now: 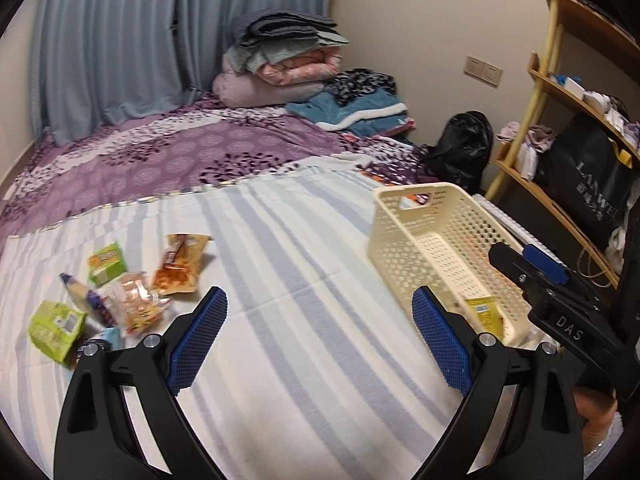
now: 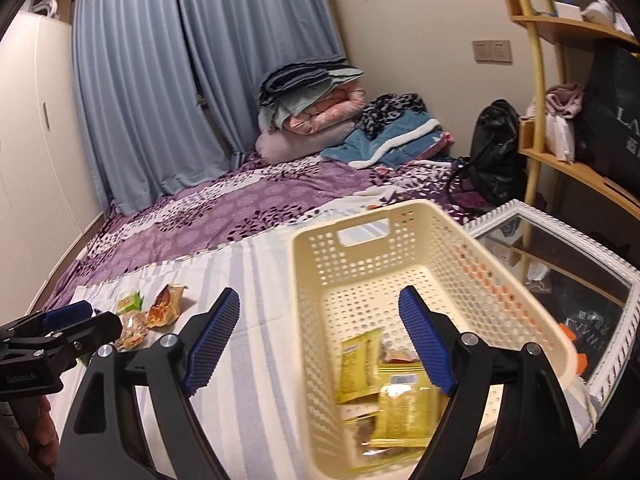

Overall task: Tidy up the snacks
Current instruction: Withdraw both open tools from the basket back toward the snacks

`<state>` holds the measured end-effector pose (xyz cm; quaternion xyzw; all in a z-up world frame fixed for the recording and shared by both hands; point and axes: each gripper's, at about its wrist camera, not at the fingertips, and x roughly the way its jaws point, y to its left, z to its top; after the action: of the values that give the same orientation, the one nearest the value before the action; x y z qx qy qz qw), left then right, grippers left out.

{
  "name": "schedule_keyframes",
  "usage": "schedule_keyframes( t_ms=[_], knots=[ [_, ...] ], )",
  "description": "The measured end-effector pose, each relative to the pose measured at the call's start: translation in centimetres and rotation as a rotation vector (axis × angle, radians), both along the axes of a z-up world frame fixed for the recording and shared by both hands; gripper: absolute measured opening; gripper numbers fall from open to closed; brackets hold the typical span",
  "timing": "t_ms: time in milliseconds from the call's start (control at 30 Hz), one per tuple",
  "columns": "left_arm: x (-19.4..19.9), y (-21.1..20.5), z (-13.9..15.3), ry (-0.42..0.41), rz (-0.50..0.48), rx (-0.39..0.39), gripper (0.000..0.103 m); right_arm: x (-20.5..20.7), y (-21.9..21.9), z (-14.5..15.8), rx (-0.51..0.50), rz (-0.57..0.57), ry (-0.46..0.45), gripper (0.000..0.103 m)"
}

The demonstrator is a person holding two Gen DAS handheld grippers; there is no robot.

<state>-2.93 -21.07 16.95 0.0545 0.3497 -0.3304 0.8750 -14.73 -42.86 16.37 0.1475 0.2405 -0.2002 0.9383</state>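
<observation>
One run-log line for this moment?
left gripper: open, empty | right gripper: open, empty | basket: yellow packets | loose snacks: on bed

a cream perforated basket [image 2: 400,248] is sitting upright at two o'clock, holding yellow packets [image 2: 360,364]; loose green and orange snack packs [image 1: 120,280] are lying clustered at nine o'clock

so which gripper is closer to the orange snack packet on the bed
Left. The left gripper hangs open just right of the loose pile holding the orange snack packet. The right gripper is farther off, jaws open over the cream basket.
</observation>
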Motion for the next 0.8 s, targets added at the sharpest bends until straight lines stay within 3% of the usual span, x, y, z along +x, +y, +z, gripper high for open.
schedule_keyframes(
  t_ms=[133,667,800],
  knots=[
    [0.6,3.0,-0.2,-0.024,0.065,0.013,0.095,2.1,2.6,0.3,-0.027,0.077,0.016,0.081],
    [3.4,14.6,-1.9,0.041,0.322,-0.031,0.095,9.0,11.6,-1.0,-0.025,0.311,0.105,0.081],
    [4.0,16.9,-2.8,0.059,0.365,-0.033,0.095,9.2,12.6,-2.0,-0.016,0.329,0.135,0.090]
  ],
)
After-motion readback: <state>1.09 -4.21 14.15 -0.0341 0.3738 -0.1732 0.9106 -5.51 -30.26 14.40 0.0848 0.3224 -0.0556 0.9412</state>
